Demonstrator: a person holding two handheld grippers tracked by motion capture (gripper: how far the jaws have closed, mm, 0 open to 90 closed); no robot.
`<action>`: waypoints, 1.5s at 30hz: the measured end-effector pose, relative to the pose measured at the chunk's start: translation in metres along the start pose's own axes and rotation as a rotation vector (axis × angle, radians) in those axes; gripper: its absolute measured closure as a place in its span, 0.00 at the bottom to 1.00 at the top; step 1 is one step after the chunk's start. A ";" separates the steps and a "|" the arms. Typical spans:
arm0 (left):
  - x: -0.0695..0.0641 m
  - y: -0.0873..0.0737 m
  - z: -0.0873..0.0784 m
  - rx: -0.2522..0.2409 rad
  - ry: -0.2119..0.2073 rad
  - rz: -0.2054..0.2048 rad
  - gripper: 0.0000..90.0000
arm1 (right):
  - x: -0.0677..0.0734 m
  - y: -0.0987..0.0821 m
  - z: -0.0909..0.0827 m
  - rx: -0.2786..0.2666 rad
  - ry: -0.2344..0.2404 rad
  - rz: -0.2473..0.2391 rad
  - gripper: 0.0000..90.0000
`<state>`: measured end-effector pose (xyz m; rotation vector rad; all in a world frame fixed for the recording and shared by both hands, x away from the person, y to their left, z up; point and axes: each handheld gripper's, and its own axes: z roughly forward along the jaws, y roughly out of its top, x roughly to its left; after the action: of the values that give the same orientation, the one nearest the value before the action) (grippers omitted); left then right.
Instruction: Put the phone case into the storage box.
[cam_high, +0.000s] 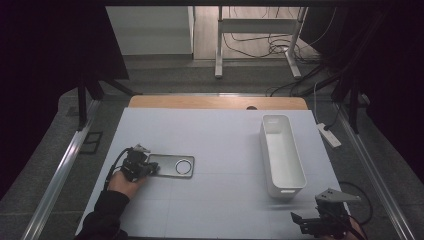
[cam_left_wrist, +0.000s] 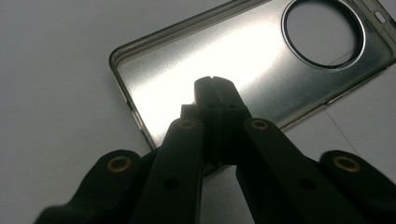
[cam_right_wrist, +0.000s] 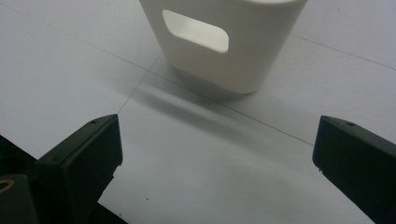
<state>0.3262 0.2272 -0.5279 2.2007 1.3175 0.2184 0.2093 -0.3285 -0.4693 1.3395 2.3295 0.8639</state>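
Table (cam_high: 220, 130): a pale sheet is spread over it; the work is laid out on this sheet, with a strip of wooden edge seen at the far side.
Bin (cam_high: 281, 155): a long white bin is set upright on the right half of the sheet, apparently empty as far as its inside is seen. Its near end wall with a handle slot (cam_right_wrist: 196, 31) is faced by the right gripper's camera.
Phone case (cam_high: 172, 165): a clear case with a round camera hole is laid flat, open side up, on the left half of the sheet, well apart from the bin.
Left gripper (cam_left_wrist: 215, 84): its jaws are pressed together, tip to tip, above the near end of the case. Whether the rim is pinched between them cannot be told; the tips seem to rest on or just over the case's inner face.
Right gripper (cam_right_wrist: 217, 140): its jaws are spread wide with nothing between them; it is held near the sheet's front right corner, just short of the bin.
Progress: judged early. The case is not yet lifted and nothing is placed in the bin. A likely remainder is a firm hold on the case, its carry across the sheet, and its release into the bin.
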 end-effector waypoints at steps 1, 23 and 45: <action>0.000 -0.001 -0.001 0.004 -0.007 0.001 0.99 | 0.000 0.000 0.000 -0.002 0.000 0.001 0.02; -0.027 -0.015 -0.009 0.051 -0.067 0.033 0.99 | 0.000 0.000 0.000 -0.003 0.002 -0.001 0.03; -0.062 -0.014 -0.003 0.062 -0.112 0.069 0.99 | 0.001 0.001 0.001 0.007 0.007 -0.010 0.03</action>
<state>0.2829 0.1805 -0.5238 2.2775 1.2033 0.0797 0.2102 -0.3269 -0.4695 1.3283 2.3448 0.8589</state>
